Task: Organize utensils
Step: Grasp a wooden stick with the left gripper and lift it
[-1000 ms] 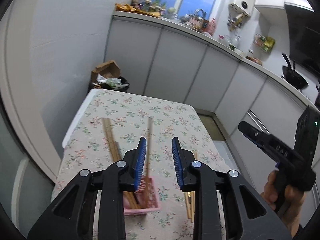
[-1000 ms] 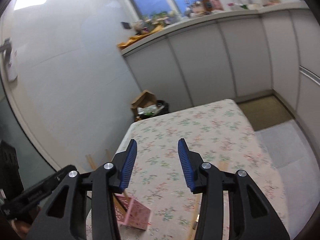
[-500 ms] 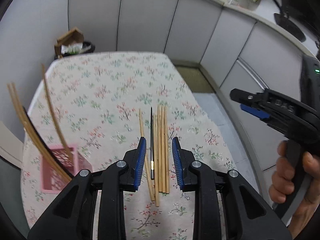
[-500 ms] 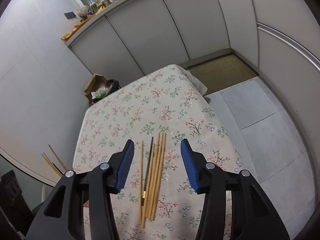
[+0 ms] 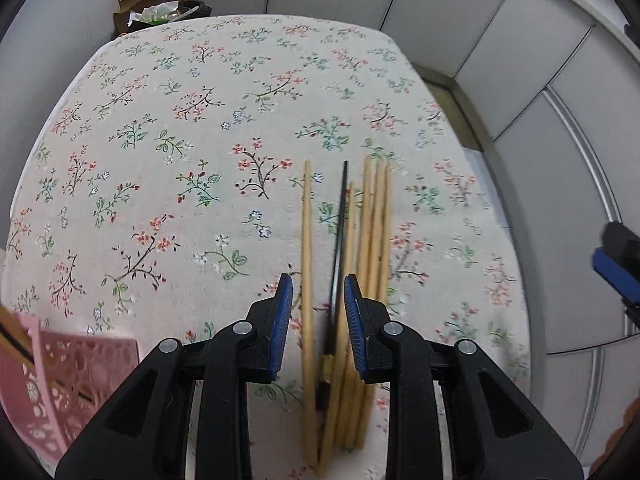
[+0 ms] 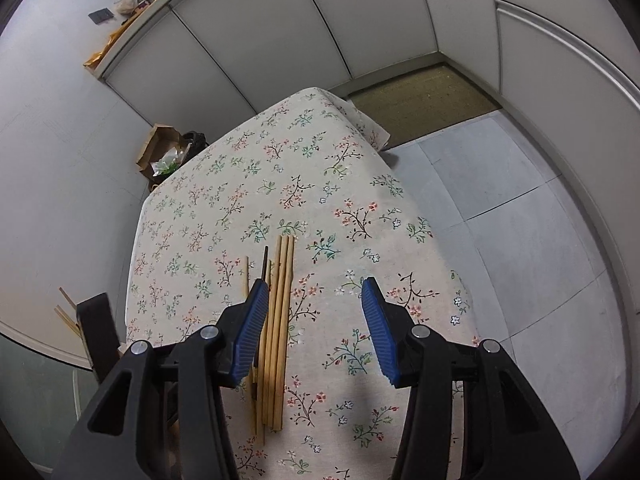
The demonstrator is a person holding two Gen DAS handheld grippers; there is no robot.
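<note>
Left wrist view: the left tool point(image 5: 318, 300), jaws apart and empty, hangs over the chopsticks point(image 5: 362, 288) lying lower centre on the floral counter point(image 5: 200, 120). Pink basket point(image 5: 60, 380) sits lower left. Right tool point(image 6: 312, 320) gapes empty. Pickup step, likely; next, descend and pinch one.

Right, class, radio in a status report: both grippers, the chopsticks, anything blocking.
Left gripper open above the chopsticks, nothing held. Right gripper open, empty. Pink basket off to the left. Nothing blocking.
</note>
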